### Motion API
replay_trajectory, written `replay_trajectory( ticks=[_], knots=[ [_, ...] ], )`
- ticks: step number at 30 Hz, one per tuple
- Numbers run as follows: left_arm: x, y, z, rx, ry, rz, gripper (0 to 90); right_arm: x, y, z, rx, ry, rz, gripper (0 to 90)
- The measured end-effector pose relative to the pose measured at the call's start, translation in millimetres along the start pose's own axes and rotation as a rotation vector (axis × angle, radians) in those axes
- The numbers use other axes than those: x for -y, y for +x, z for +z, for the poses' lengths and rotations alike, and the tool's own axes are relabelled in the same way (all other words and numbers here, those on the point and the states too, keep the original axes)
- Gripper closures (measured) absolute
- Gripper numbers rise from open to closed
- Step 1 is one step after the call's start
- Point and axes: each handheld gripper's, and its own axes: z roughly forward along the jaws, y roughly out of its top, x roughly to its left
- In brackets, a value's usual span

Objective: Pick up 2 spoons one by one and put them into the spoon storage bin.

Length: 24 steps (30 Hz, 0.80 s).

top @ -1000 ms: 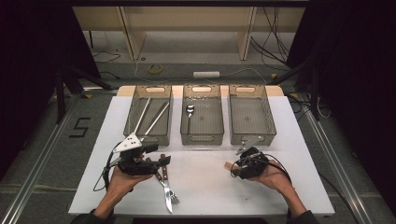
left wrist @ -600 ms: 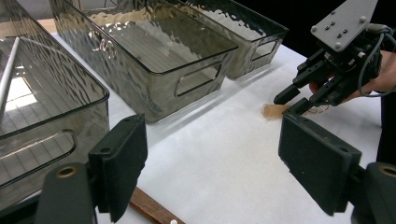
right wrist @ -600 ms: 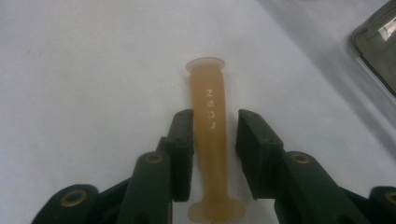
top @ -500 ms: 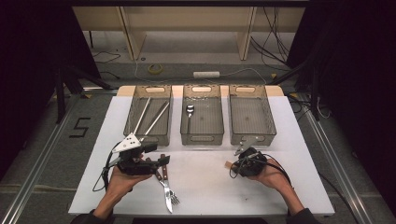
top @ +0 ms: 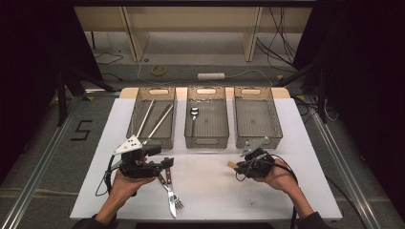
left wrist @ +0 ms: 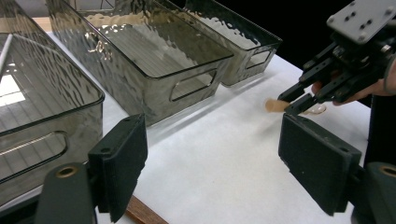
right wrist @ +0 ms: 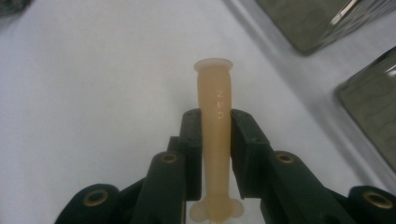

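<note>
Since our right jaws have just been closing:
Right gripper: clamped on the tan plastic handle, just above the table
Left gripper: wide, holding nothing
Next, we judge: lift, sort into a bin

Pale tan handle, matt and smooth, plastic or perhaps light wood, pinched between the matt black, faintly grainy pads of the right gripper. Beneath it, matt white table cover, paper-like. Ahead and to its right, smoky translucent plastic bins, glossy and rippled. Near the left gripper, shiny metal fork.
</note>
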Motion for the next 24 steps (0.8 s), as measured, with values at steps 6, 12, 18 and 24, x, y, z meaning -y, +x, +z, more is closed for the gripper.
replay_trajectory(
  ticks=[6, 12, 18, 24],
  knots=[
    [-0.4, 0.8, -0.2, -0.005, -0.005, 0.007, 23.2, -19.3, -10.6, -11.2, 0.021, -0.092, 0.018, 76.2],
    [-0.6, -0.2, 0.0, -0.01, -0.009, 0.02, 22.9, -41.7, -19.1, -17.1, 0.043, -0.144, 0.036, 76.1],
    [-0.6, -0.4, 0.0, -0.014, -0.012, 0.023, 22.8, -62.1, -26.9, -17.1, 0.056, -0.174, 0.045, 76.0],
    [-0.5, -0.4, 0.5, -0.013, -0.007, 0.032, 22.3, -83.7, -35.3, -12.2, 0.073, -0.2, 0.061, 76.0]
  ],
)
